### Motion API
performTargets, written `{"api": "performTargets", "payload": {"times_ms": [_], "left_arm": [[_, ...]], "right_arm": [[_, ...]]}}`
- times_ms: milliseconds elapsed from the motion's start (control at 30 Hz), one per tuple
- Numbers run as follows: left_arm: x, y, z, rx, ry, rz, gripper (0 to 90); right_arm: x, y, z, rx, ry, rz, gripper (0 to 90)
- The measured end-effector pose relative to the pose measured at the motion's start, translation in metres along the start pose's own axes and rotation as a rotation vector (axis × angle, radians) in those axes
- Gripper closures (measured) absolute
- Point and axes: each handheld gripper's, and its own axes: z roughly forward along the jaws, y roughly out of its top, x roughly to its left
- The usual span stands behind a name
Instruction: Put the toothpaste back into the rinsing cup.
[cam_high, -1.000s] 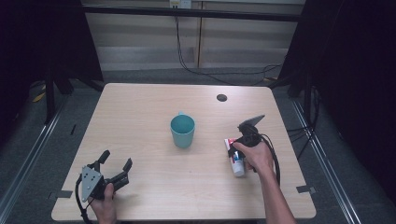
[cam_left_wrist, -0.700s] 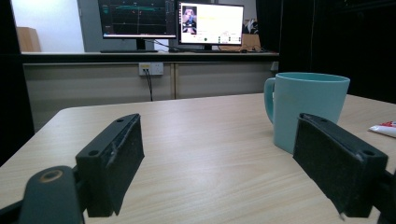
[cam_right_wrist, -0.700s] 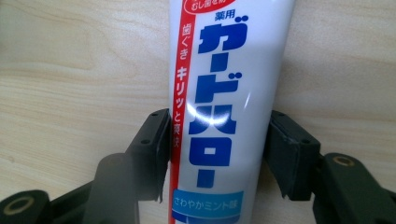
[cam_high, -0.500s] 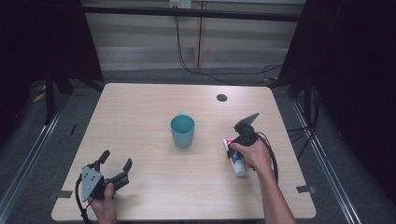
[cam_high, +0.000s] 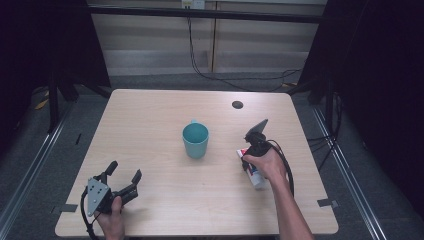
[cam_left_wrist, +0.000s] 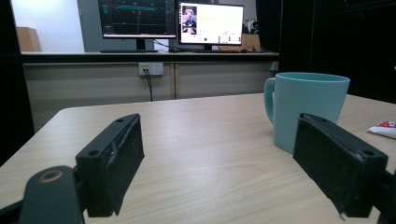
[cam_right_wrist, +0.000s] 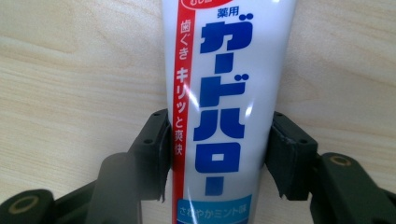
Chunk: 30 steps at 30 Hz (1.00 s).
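The tube (cam_right_wrist: 229, 107), a white toothpaste tube with blue and red print, lies flat on the table (cam_high: 150, 115) at the person's right, some way to the right of the mug (cam_high: 195, 140) and a little nearer the person. The right gripper (cam_right_wrist: 217, 154) has come down over it from above, and in the right gripper view its two black jaws stand on either side of the tube's body, each pad at or just against an edge. Those jaws have just been closing with the tube between them; the left pad looks to be touching the red stripe side and the right pad meets the white edge, so the pinch seems made or all but made, though the tube is not yet visibly squeezed. Against the high view of a second ago the hand has barely shifted and the tube lies where it did, so the change is in the jaws alone. That suggests the grasp is the step in hand, with the lift to follow once the hold is firm. The teal mug stands upright near the table's middle, handle away from the person. The left gripper (cam_high: 121, 186) rests low at the near left corner, jaws spread wide with nothing between them, pointed toward the mug.
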Motion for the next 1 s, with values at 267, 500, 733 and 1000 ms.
{"api": "performTargets", "payload": {"times_ms": [267, 500, 733, 1000], "left_arm": [[0.0001, 0.0001, -0.0001, 0.002, 0.001, 0.002, 16.2], [0.0003, 0.0002, -0.0002, 0.003, 0.005, 0.005, 16.2], [0.0002, 0.0001, -0.0001, 0.001, 0.003, 0.002, 16.2], [0.0004, 0.0001, -0.0002, 0.003, 0.001, 0.004, 16.2]], "right_arm": [[-0.0024, -0.0002, -0.0013, -0.002, 0.010, 0.006, 52.4], [-0.0046, -0.0019, -0.0034, -0.016, 0.028, 0.003, 58.1], [-0.0063, -0.0036, -0.0048, -0.031, 0.041, 0.002, 60.7], [-0.0063, -0.0047, -0.0072, -0.022, 0.046, -0.003, 64.6]]}}
